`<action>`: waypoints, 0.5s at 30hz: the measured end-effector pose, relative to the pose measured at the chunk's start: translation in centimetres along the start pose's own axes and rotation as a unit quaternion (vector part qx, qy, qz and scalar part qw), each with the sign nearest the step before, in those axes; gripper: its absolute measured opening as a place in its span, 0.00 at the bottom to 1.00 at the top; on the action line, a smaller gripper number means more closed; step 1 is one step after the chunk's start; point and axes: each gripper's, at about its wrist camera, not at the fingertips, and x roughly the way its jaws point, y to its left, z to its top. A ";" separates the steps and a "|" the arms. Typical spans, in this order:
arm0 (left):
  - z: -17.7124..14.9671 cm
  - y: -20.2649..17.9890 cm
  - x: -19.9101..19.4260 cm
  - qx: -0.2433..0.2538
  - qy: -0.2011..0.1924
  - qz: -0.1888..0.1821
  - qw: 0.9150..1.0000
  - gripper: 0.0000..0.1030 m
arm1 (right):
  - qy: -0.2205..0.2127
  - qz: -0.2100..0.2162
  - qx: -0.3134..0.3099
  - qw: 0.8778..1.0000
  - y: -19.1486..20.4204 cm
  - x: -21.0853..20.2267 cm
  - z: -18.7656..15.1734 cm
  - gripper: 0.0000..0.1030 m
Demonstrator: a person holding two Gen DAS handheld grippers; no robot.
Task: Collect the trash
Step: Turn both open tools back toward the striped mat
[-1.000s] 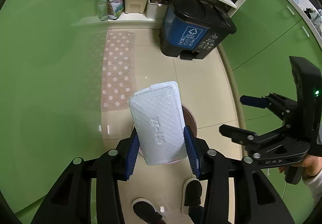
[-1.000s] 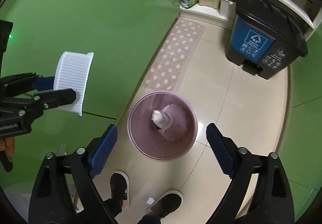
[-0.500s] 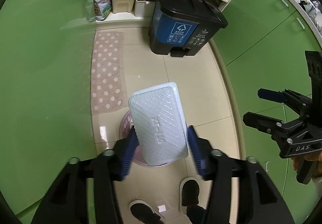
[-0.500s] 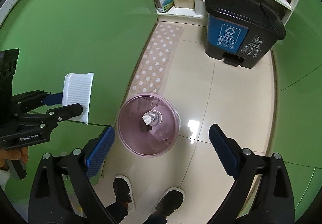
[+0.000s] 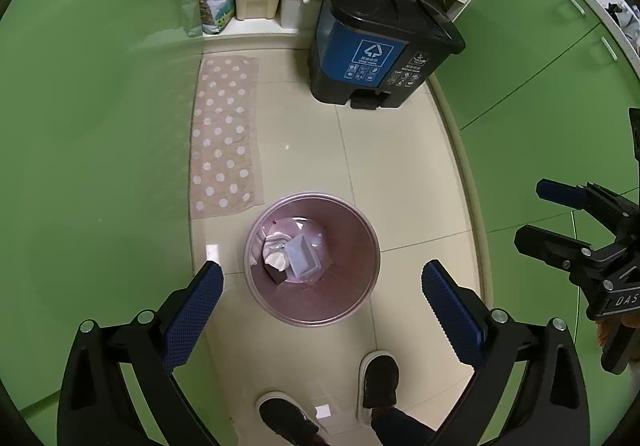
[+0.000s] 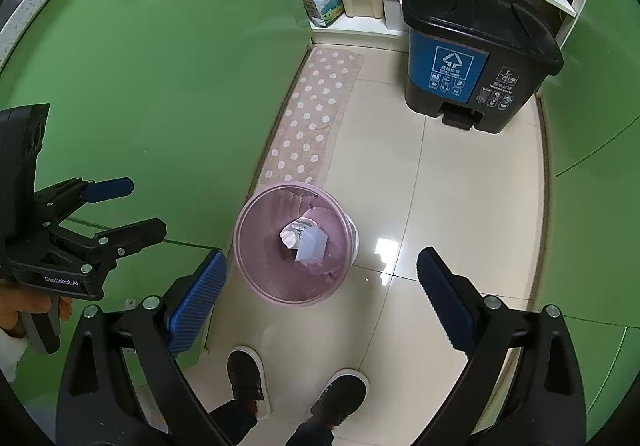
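Even, moderately bright indoor light from overhead. Glare patches on the glossy floor tiles point(image 6: 460, 205) beside the pink bin point(image 5: 312, 258). Soft, weak shadows. Strong fisheye bending at edges; black vignette in corners. Focus sharp, no motion blur.

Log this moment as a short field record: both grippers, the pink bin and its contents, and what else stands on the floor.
left gripper: open, nothing between the jaws, which have just been opening; above the pink bin
right gripper: open, empty
pink bin: upright on the tile floor, beside the dotted mat
bin contents: white plastic tray, crumpled white wrapper, a small dark item
pedal bin: black and blue, lid closed, near the shelves
person: two shoes at the bottom edge
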 end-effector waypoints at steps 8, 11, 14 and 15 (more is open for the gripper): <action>-0.5 -1.4 -7.1 -0.006 -0.022 0.009 1.000 0.93 | -0.007 -0.006 -0.009 1.000 2.1 -6.0 0.0 0.93; -0.9 -2.4 -11.2 -0.009 -0.035 0.010 0.999 0.93 | -0.014 -0.010 -0.017 1.000 3.4 -9.5 0.1 0.94; -1.6 -3.3 -15.9 -0.014 -0.053 0.015 0.998 0.93 | -0.023 -0.014 -0.027 0.999 4.8 -14.0 0.1 0.96; -1.9 -3.6 -18.0 -0.017 -0.061 0.018 0.998 0.93 | -0.028 -0.017 -0.032 0.999 5.4 -15.7 0.2 0.96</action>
